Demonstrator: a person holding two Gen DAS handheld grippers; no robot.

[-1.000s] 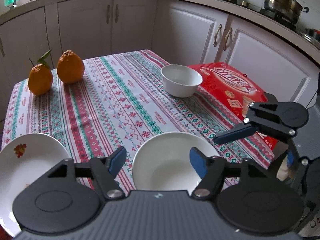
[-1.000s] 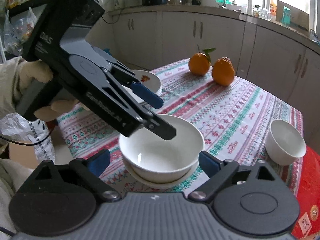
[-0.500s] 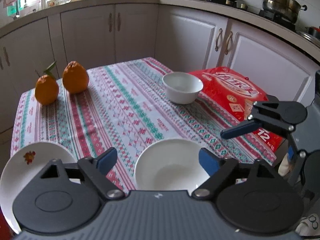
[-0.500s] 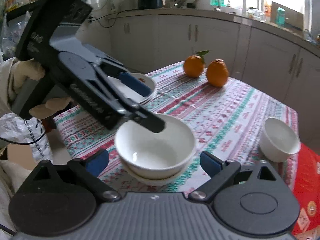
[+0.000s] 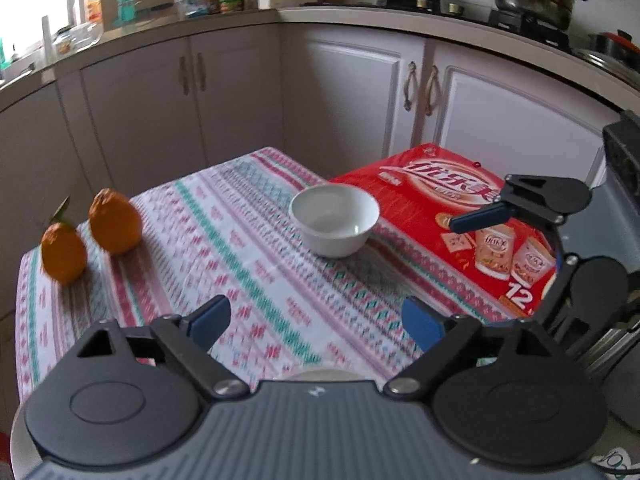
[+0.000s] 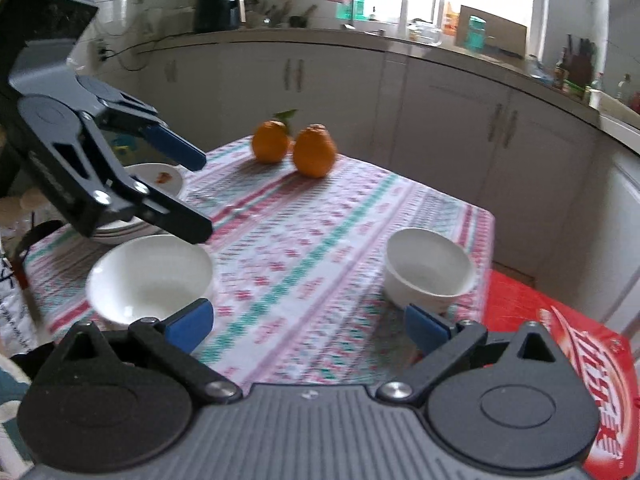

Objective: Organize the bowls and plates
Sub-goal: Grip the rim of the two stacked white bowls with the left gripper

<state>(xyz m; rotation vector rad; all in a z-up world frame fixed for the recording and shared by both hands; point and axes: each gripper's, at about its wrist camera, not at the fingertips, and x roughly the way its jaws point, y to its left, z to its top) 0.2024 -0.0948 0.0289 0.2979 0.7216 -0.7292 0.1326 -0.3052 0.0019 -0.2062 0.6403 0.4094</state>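
Note:
A small white bowl [image 5: 334, 220] stands at the far right of the patterned tablecloth [image 5: 248, 280], next to a red box; it also shows in the right wrist view [image 6: 430, 268]. A wider white bowl [image 6: 150, 280] sits stacked on another dish at the near left. A stack of white plates [image 6: 160, 178] with a red motif lies behind it. My left gripper [image 5: 316, 324] is open and empty, raised above the wide bowl. It shows in the right wrist view [image 6: 198, 196]. My right gripper [image 6: 310, 324] is open and empty, near the small bowl.
Two oranges [image 5: 114, 222] sit at the table's far left corner, also in the right wrist view [image 6: 296, 148]. A red snack box [image 5: 452, 216] lies at the table's right edge. White kitchen cabinets [image 5: 240, 92] surround the table.
Both grippers have lifted and pulled back from the wide bowl, which stays on the table. The left gripper has opened wider. The right view has swung toward the small bowl.

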